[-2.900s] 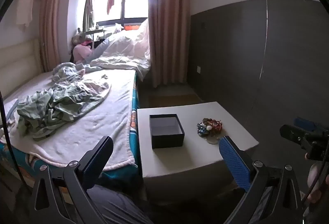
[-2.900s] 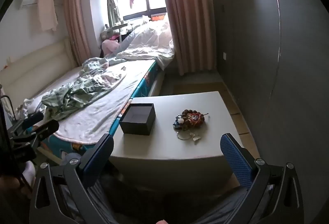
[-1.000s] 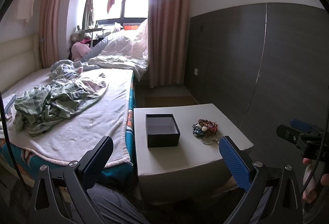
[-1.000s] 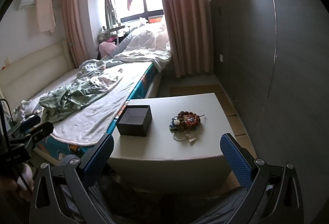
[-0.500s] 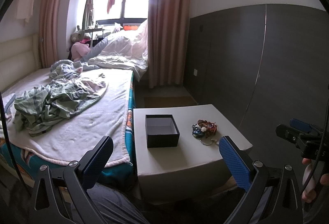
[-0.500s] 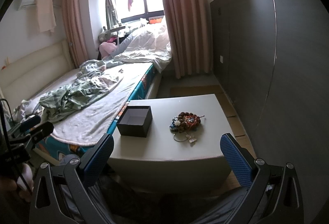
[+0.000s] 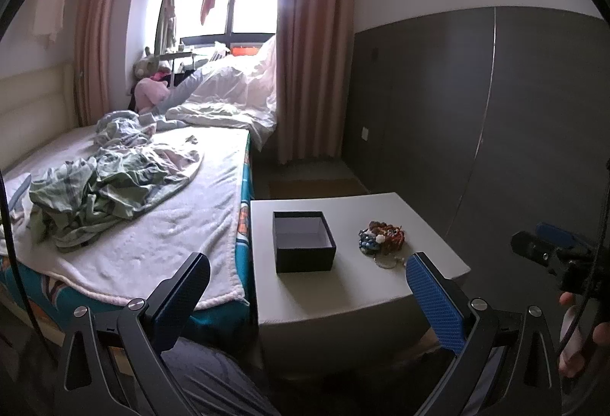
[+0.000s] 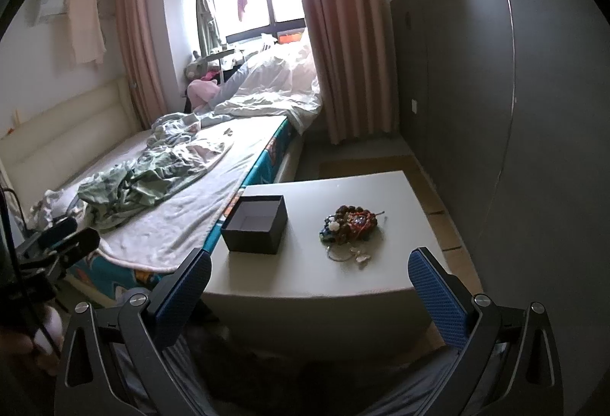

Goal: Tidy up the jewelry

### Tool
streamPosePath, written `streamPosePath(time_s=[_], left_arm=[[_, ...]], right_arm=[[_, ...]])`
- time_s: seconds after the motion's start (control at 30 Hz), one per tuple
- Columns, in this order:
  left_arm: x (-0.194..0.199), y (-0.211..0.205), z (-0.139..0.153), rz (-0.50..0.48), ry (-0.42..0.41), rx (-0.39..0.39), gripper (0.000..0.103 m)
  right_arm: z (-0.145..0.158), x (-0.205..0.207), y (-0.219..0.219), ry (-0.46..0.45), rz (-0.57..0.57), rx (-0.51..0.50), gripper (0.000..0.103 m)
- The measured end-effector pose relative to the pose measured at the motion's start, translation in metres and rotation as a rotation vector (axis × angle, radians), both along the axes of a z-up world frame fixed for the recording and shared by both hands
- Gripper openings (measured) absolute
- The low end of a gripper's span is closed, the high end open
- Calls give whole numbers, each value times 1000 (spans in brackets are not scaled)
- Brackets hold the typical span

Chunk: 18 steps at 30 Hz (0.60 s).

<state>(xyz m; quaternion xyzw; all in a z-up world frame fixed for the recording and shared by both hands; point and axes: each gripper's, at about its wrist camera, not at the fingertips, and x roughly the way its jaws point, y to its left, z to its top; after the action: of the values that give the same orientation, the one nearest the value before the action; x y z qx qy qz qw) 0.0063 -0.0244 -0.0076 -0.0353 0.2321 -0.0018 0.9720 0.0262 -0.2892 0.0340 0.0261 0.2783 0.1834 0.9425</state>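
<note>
Two grippers, left gripper (image 7: 305, 296) and right gripper (image 8: 309, 288), we hold back from the surface (image 8: 396, 195), fingers spread wide and empty, likely to line up before reaching. Jewelry (image 8: 350, 221) lies heaped ahead of the right gripper, slightly right of its centre line and well apart from it; the open box (image 8: 254, 225) sits just left of the heap, ready to receive it
</note>
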Motion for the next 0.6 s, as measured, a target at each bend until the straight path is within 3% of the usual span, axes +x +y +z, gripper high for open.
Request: streamPosePath(time_s=[0.17, 0.47, 0.6], left_arm=[[0, 21, -1, -17, 13, -38, 102], [45, 4, -15, -111, 71, -65, 102], [68, -6, -18, -152, 101, -68, 95]], right_arm=[[-2, 8, -10, 10, -26, 14, 103], [-30, 47, -39, 96, -78, 56, 103], [-39, 62, -47, 122, -89, 69, 103]])
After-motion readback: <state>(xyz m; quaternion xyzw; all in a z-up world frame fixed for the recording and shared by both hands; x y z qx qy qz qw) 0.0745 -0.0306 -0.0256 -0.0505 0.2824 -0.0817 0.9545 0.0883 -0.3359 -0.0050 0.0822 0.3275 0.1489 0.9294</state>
